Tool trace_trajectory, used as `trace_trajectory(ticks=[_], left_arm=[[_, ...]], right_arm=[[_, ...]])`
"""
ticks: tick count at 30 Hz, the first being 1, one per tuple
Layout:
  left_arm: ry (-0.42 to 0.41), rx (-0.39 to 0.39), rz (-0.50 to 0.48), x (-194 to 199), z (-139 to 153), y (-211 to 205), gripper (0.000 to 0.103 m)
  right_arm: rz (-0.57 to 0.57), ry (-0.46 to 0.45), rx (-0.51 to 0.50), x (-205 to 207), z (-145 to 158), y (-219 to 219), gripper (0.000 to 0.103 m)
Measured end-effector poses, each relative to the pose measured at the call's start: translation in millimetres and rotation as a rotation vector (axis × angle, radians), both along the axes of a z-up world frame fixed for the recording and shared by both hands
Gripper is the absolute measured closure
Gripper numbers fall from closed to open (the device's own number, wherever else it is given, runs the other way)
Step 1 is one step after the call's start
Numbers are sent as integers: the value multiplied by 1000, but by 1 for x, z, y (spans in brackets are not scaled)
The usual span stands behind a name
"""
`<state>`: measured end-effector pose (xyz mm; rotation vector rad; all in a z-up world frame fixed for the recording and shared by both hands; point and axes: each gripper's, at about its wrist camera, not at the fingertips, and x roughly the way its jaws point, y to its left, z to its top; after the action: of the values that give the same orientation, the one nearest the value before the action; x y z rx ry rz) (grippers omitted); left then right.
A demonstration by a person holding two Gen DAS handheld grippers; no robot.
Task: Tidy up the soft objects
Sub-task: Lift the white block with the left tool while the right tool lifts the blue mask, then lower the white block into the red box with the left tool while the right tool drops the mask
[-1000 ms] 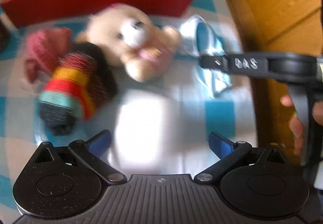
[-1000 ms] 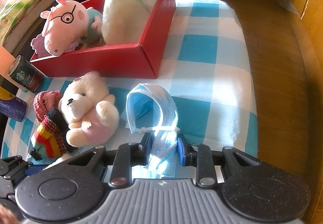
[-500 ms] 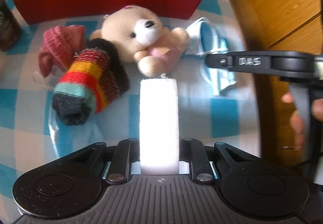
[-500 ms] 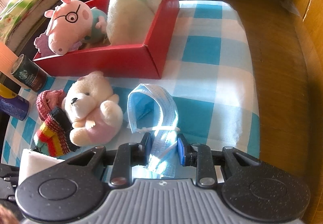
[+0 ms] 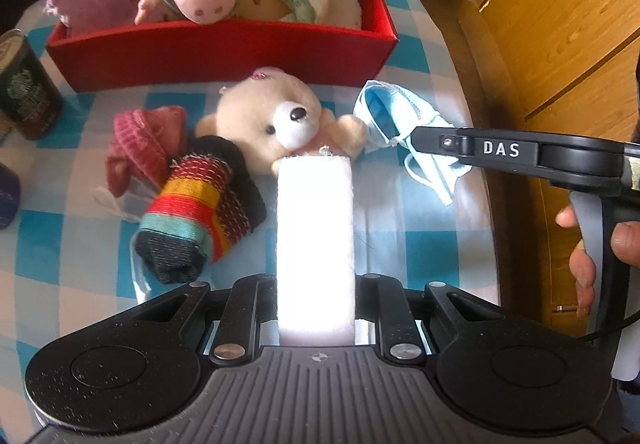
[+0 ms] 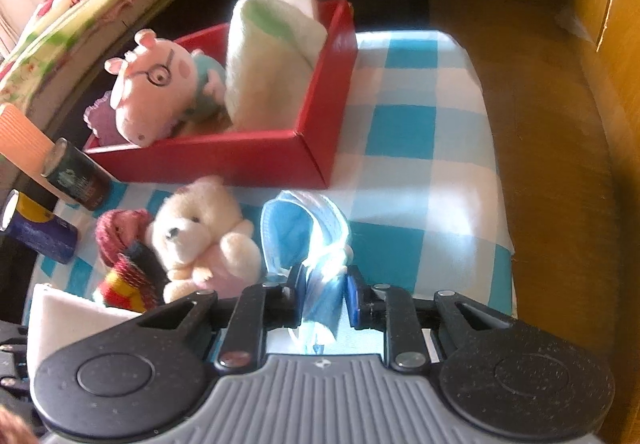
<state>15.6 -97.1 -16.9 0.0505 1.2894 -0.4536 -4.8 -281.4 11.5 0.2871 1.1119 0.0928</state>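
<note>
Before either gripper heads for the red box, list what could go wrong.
1. The left gripper holds the long white sponge near one end; its far tip may shove the teddy bear.
2. The face mask in the right gripper dangles loosely and may snag the red box wall.

The left gripper is pressed closed on a white foam block, which stands out forward between its two jaws. The right gripper is pressed closed on a blue face mask, near the right edge of the table. In the left wrist view the right gripper comes in from the right side, and the person's right hand holds its handle, with the fingers curled around the trigger.
</note>
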Motion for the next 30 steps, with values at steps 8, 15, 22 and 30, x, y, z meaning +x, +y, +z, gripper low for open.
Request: trace_trajectory(ticks=[8,15,22,30], left_arm=[[3,-30,10,1,7,4,84],[-38,-49,20,10,25,10,84],[-97,-60,57,29,54,18,84],[-172,-44,90,52,87,24,84]], right_arm=[[8,-22,16,1,7,9,103],[-33,-105,98,0,37,-1,103],[-54,-163,123,2,67,-4,103],[3,-233,74,12,112,17,103]])
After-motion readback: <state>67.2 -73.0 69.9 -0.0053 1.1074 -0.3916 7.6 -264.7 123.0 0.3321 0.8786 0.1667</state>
